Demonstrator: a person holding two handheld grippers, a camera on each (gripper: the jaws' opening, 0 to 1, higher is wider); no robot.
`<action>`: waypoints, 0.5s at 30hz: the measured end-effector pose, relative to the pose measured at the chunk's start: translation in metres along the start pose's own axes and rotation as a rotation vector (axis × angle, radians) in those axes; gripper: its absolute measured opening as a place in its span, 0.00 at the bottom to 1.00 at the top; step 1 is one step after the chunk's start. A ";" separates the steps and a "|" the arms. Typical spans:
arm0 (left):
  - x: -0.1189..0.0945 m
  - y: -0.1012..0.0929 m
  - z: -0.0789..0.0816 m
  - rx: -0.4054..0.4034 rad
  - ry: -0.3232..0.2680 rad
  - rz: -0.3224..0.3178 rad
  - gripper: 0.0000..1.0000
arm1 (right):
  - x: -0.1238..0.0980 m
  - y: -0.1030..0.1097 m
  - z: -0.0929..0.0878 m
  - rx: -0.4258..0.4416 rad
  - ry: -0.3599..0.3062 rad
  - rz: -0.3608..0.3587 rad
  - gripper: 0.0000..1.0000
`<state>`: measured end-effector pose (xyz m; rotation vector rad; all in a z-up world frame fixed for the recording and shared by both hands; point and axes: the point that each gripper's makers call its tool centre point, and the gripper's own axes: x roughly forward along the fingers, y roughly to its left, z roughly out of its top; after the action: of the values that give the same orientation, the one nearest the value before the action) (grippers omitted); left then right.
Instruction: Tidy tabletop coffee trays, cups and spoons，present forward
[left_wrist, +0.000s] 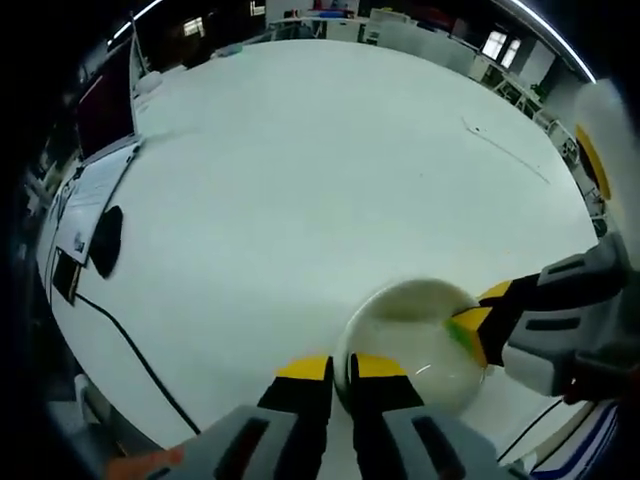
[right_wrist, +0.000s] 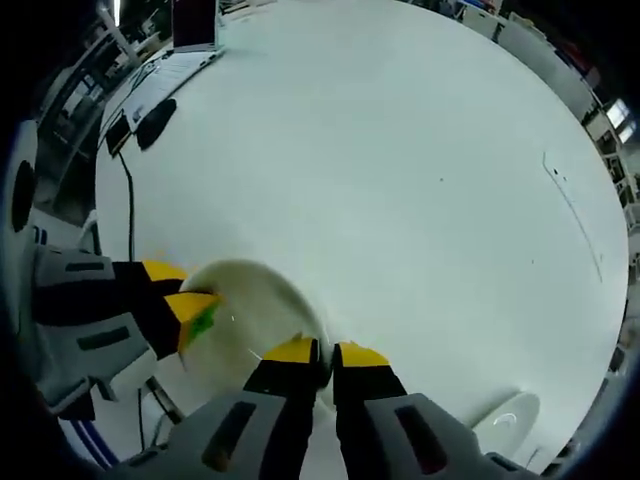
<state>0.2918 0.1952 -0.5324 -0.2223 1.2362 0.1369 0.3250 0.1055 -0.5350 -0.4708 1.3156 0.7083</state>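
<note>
In the left gripper view, your left hand-held gripper (left_wrist: 340, 368) rises from 6 o'clock with its yellow-tipped jaws nearly together, pinched on the near rim of a white saucer (left_wrist: 415, 345). The saucer sits low in the view, near the table (left_wrist: 320, 170) edge closest to you. From 3 o'clock your right hand-held gripper (left_wrist: 470, 325) reaches in and closes on the saucer's far-right rim; something small and green shows at its tips, too blurred to name. At 9 o'clock a laptop (left_wrist: 105, 110), papers and a black mouse (left_wrist: 106, 240) lie at the table's edge, well apart from the saucer.

In the right gripper view, your right hand-held gripper (right_wrist: 318, 352) comes up from 6 o'clock, jaws almost shut on the saucer (right_wrist: 255, 315) rim. Your left hand-held gripper (right_wrist: 195, 300) enters from 9 o'clock and grips the opposite rim, the same green fleck at its tips. At 5 o'clock a second white dish (right_wrist: 510, 420) rests near the table edge.

I judge the tidying is at an early stage: one saucer is in both grips and not yet set forward, and the broad far side of the table carries no arranged pieces. Cups and spoons I cannot make out here.
</note>
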 end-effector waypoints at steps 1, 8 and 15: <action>0.000 -0.001 0.000 0.004 0.001 0.000 0.09 | 0.000 0.000 -0.001 0.000 0.003 -0.001 0.07; -0.003 -0.008 -0.004 0.023 0.010 -0.007 0.09 | -0.001 -0.008 0.009 0.000 0.016 -0.017 0.06; -0.006 -0.012 -0.010 0.008 0.000 -0.017 0.09 | 0.002 -0.010 0.013 0.023 0.019 0.000 0.06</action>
<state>0.2833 0.1812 -0.5289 -0.2263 1.2343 0.1173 0.3415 0.1080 -0.5346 -0.4600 1.3402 0.6896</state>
